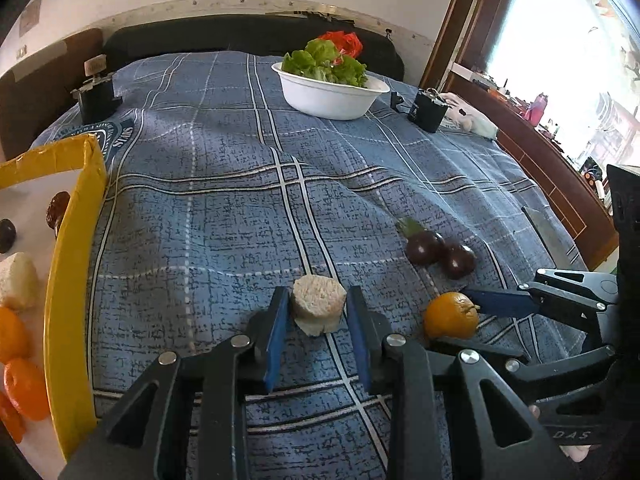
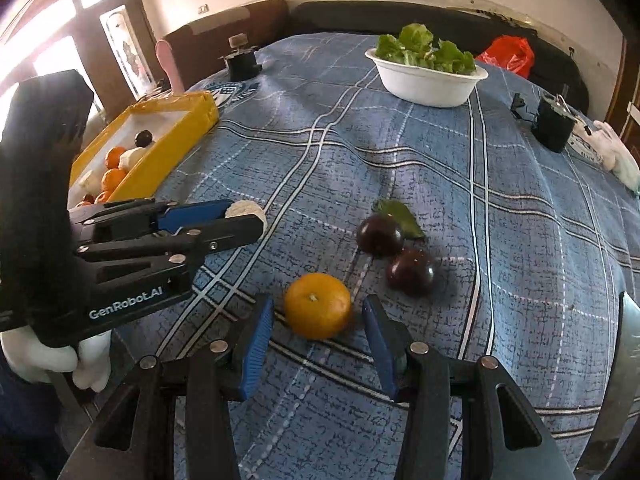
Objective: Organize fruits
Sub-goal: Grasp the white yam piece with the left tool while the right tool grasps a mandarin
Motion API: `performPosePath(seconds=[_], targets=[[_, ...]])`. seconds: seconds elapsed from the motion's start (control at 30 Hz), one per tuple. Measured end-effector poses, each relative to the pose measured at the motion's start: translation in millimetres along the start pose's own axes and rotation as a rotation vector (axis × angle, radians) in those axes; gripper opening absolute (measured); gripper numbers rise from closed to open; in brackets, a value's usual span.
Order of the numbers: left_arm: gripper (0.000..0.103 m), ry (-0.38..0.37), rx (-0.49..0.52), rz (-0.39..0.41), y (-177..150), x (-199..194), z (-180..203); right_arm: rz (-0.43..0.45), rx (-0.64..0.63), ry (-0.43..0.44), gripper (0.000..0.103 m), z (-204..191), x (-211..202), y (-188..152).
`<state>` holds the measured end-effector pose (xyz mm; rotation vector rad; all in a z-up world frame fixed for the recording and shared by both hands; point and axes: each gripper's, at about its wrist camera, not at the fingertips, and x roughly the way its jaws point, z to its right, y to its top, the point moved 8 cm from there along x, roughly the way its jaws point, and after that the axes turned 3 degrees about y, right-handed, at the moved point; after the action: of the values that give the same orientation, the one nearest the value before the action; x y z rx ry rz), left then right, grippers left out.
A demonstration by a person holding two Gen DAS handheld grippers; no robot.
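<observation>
1. Left gripper [image 1: 318,310] clamped on the pale fruit chunk [image 1: 318,304], mid-table, well clear of the yellow tray [image 1: 70,272] wall.
2. Right gripper [image 2: 318,320] jaws straddle the orange [image 2: 318,310], pads not touching.
3. Two plums [image 2: 396,250] just beyond; open blue cloth [image 2: 400,152] up to the white bowl [image 2: 428,80].

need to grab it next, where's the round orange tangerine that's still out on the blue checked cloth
In the right wrist view the round orange tangerine lies on the blue checked cloth between the right gripper's open fingers, just nearer than the two dark plums.
</observation>
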<state>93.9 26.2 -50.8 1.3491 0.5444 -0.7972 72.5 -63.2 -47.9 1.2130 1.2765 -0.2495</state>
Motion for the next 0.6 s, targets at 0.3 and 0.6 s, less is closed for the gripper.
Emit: performPosePath(seconds=[0.3, 0.6], targets=[[0.028, 0.084, 0.041, 0.089, 5, -16, 5, 0.125, 0.038, 0.017, 0.037, 0, -22, 15], [0.028, 0.226, 0.107, 0.216, 15, -37, 10, 0.183, 0.107, 0.001, 0.037, 11, -26, 22]])
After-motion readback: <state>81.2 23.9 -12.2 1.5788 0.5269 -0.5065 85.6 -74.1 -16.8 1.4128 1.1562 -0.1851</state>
